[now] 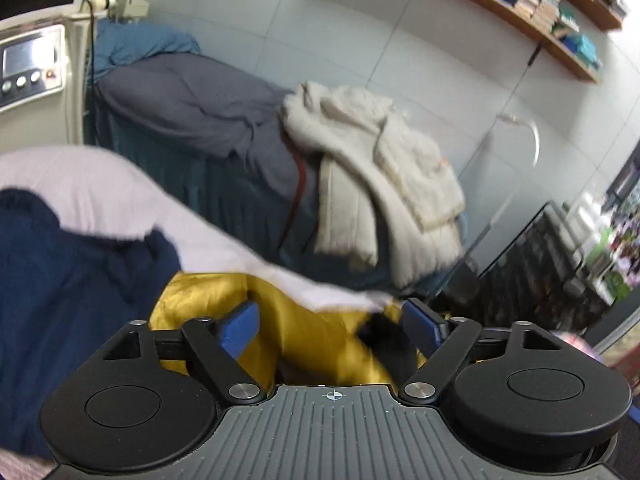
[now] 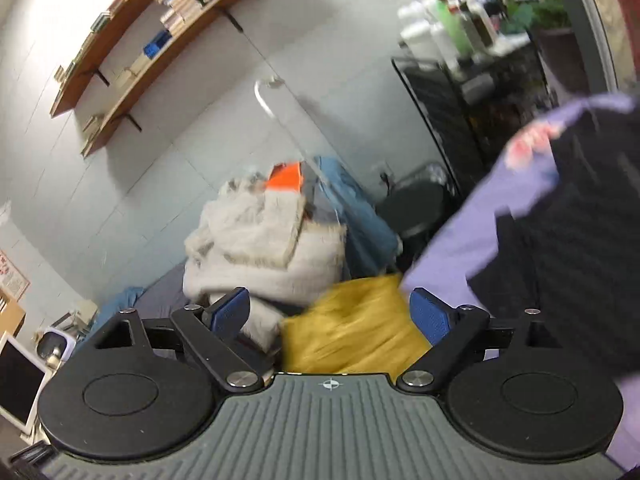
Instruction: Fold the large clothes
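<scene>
Two wooden wall shelves [image 1: 520,20] carried stacked books [image 1: 542,0] against a pale tiled wall [image 1: 320,32]. A white machine with a small screen and round knobs [image 1: 30,68] stood at the far left. A black wire rack [image 2: 460,120] held white bottles [image 2: 420,28] and a green one. A black round stool [image 2: 420,208] stood near the rack, and a monitor [image 2: 16,380] sat low at the left edge.

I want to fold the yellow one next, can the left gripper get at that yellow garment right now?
Probably yes. The left gripper is open with the yellow garment directly between and ahead of its fingers; only a lavender garment overlaps its far edge.
</scene>
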The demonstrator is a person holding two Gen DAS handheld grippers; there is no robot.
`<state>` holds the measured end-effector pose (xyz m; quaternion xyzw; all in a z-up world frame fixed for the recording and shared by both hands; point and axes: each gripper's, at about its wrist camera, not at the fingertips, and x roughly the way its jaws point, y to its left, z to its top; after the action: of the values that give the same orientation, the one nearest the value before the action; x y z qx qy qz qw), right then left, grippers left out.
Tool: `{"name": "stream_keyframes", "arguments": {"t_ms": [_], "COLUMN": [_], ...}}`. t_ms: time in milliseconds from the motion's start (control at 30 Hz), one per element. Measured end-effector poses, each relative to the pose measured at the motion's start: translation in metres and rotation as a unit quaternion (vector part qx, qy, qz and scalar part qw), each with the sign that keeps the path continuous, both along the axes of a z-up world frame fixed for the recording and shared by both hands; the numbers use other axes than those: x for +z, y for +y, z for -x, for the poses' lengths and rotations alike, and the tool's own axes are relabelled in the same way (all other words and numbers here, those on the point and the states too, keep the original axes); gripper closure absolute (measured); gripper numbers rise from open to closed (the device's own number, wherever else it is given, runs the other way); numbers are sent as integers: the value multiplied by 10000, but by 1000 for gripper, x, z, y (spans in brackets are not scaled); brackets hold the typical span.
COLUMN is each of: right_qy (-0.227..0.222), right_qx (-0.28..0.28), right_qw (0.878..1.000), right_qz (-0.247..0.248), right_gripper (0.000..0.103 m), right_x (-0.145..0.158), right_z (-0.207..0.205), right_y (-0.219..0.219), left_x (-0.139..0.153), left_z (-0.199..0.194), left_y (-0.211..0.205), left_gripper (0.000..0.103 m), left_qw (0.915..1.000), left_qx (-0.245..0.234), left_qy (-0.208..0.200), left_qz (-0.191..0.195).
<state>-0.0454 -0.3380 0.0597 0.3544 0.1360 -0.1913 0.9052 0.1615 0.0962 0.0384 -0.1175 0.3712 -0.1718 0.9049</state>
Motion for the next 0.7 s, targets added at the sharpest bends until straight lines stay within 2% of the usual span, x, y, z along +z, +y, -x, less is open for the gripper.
{"name": "stream_keyframes", "arguments": {"t_ms": [33, 133, 233, 300, 400, 467, 567, 600, 700], "right_qy": [198, 1015, 1772, 2013, 1895, 1764, 1585, 1621, 2350], "right_qx": [146, 552, 842, 739, 500, 463, 765, 806, 363], "right_qw": [9997, 9933, 9792, 9715, 9664, 9680, 9691, 9664, 9527], "right_qz": [45, 35, -508, -1006, -1664, -1723, -1729, -1825, -1893], "right_gripper": [6, 5, 7, 10, 10, 10, 5, 4, 4], "right_x": [-14, -74, -136, -166, -182, -179, -169, -173, -192], "right_z": [6, 36, 66, 92, 122, 127, 101, 93, 58], "right_y": [7, 34, 54, 59, 62, 63, 61, 59, 56], "left_x": [-14, -58, -101, -120, -133, -132, -129, -127, -120], "left_z": [9, 39, 72, 96, 121, 126, 121, 117, 111], "left_y": [2, 13, 25, 34, 44, 43, 35, 32, 19], "left_gripper": [0, 0, 0, 0, 0, 0, 0, 0, 0], "left_qw": [9999, 9976, 9895, 9847, 9807, 9799, 9793, 9806, 9851], "left_qx": [3, -147, -227, -142, -16, -66, -187, -188, -248], "left_qy": [92, 597, 1201, 1373, 1391, 1304, 1185, 1147, 979], "left_qz": [-126, -331, -768, -1065, -1372, -1510, -1627, -1581, -1391]}}
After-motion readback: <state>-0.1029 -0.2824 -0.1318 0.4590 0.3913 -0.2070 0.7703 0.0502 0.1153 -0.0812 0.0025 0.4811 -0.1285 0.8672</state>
